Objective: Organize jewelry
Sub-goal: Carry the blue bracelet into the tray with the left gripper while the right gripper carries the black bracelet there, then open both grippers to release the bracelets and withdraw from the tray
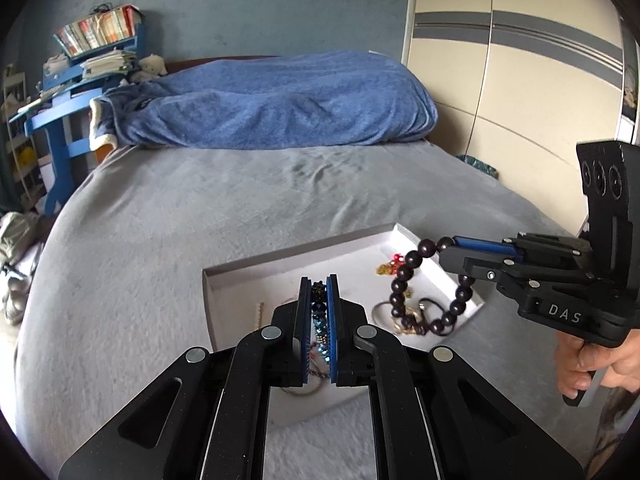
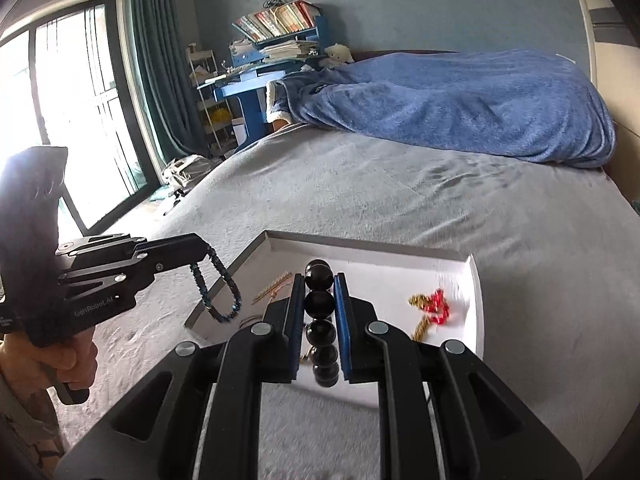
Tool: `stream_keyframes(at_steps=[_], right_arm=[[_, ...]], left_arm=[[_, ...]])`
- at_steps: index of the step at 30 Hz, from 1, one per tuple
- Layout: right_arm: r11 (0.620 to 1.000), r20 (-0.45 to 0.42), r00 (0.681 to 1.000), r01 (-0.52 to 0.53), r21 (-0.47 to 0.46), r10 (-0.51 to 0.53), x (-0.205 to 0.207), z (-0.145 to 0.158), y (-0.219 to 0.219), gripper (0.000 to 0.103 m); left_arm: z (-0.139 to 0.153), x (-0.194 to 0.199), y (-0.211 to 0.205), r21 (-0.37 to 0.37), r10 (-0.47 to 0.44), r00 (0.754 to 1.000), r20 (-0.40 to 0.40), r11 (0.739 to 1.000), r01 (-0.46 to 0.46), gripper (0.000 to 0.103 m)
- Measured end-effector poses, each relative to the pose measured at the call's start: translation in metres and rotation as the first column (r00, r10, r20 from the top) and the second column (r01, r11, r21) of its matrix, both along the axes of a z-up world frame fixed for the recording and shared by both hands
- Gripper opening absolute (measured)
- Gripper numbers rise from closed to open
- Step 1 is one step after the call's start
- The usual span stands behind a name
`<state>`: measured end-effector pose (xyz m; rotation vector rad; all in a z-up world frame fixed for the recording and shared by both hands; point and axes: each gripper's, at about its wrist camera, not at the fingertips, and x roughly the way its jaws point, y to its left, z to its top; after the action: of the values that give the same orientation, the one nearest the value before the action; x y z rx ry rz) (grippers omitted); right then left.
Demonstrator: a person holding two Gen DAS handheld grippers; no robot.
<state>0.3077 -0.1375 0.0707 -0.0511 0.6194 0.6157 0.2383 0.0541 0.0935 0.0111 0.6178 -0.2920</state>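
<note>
each hand-held gripper [image 1: 319, 280] [image 2: 319, 278] clamps a bracelet above tray [image 2: 474, 292].

Red-and-gold trinket [image 2: 434, 310] in tray [image 2: 474, 280], blurred.

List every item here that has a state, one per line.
Left tool: shut on blue beaded bracelet, which hangs off the bed.
Right tool: shut on dark bead bracelet, which dangles over the tray.
White tray: open, on the bed.
Red-and-gold jewelry: lying in the tray.
</note>
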Motion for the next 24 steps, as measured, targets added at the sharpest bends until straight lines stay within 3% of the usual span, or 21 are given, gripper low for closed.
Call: stream_keyframes(at_steps=[8,15,24], right_arm=[[0.999,-0.035,0.999,-0.013,-0.037,0.012,0.045,-0.023,0.019,0.014],[0.997,-0.111,0.993,0.031,-0.071,-0.038,0.088,-0.056,0.016,0.014],[0.990,-0.208,0.971,0.105,-0.090,-0.122,0.117,-0.081,-0.005,0.014]], left_arm=[[-0.018,0.046,0.000,0.014,-0.007,0.999,-0.038,1.000,0.008,0.008],[-0.047,0.084,0.000,0.029,-0.010,0.993,-0.120,1.000,0.013,0.008],[-0.081,0.106,0.012,0.097,0.093,0.968,-0.233,0.993,-0.072,0.008]])
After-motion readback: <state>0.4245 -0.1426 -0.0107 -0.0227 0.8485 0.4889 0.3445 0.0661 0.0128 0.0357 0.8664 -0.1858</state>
